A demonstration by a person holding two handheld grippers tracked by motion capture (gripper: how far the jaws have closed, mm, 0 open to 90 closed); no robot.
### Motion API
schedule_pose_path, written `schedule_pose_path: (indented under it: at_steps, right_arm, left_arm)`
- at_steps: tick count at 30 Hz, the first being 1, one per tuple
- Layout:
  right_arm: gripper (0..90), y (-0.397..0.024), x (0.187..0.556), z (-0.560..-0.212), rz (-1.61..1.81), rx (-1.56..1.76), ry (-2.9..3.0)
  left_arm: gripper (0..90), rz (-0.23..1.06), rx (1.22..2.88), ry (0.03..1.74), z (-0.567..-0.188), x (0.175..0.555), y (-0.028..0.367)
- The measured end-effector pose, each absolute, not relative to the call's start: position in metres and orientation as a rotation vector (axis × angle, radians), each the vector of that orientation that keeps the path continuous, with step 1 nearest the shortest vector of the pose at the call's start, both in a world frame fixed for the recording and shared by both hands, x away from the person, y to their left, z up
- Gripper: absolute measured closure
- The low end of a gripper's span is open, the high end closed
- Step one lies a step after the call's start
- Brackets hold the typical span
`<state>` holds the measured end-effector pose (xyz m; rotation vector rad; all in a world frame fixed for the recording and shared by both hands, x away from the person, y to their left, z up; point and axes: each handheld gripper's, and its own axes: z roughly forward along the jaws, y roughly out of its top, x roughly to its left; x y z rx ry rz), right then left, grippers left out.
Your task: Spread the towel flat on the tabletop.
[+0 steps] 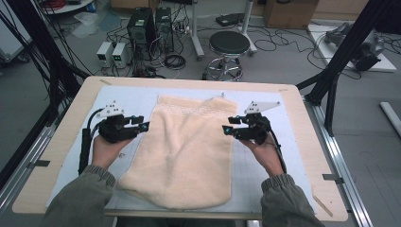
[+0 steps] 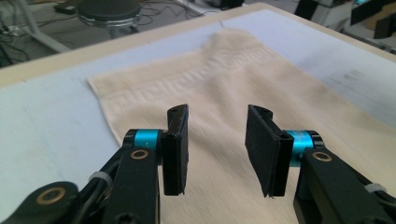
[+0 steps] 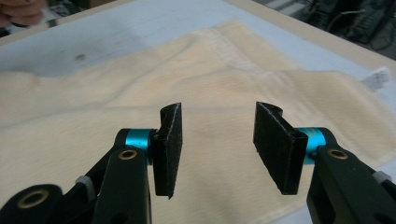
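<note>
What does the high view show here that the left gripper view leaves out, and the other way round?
High view: both hands, the left gripper and right gripper at either side of the cream towel, and the towel's near edge. Left gripper view: its own black fingers standing apart with nothing between them, and the woven band near the towel's far end. Both: the towel lying on the pale mat, the wooden table edge and the stool.

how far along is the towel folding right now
Done: the cream towel lies on the blue-grey mat, apparently doubled lengthwise, though rumpled and slanted. In hand: nothing; the left gripper and right gripper sit at its two long edges, jaws open, nothing between the pads. Left, probably: another fold and smoothing.
</note>
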<state>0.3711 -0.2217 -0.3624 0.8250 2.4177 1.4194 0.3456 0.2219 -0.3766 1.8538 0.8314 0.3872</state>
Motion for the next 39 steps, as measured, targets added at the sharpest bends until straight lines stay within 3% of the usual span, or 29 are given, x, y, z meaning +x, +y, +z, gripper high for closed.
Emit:
schedule_pose_path:
  at_steps: [4, 11, 18, 28, 33, 39]
  right_arm:
    - [44.0, -0.215, 0.352, -0.368, 1.376, 0.792, 2.518]
    - [42.1, -0.214, 0.315, -0.371, 1.412, 0.733, 2.502]
    - [43.5, -0.221, 0.281, -0.391, 1.442, 0.698, 2.483]
    - [47.8, -0.217, 0.253, -0.418, 1.4, 0.652, 2.578]
    - [52.8, -0.205, 0.25, -0.429, 1.336, 0.61, 2.657]
    - [64.9, -0.198, 0.251, -0.439, 1.25, 0.573, 2.707]
  left_arm:
    - [55.4, 0.344, 1.892, 0.784, -0.387, 0.32, 0.226]
    - [51.0, 0.306, 1.884, 0.733, -0.393, 0.278, 0.239]
    - [43.0, 0.284, 1.906, 0.669, -0.4, 0.244, 0.248]
    - [38.8, 0.211, 1.977, 0.616, -0.425, 0.22, 0.251]
    - [45.2, 0.165, 2.07, 0.579, -0.434, 0.221, 0.242]
    - [63.1, 0.099, 2.116, 0.584, -0.441, 0.227, 0.237]
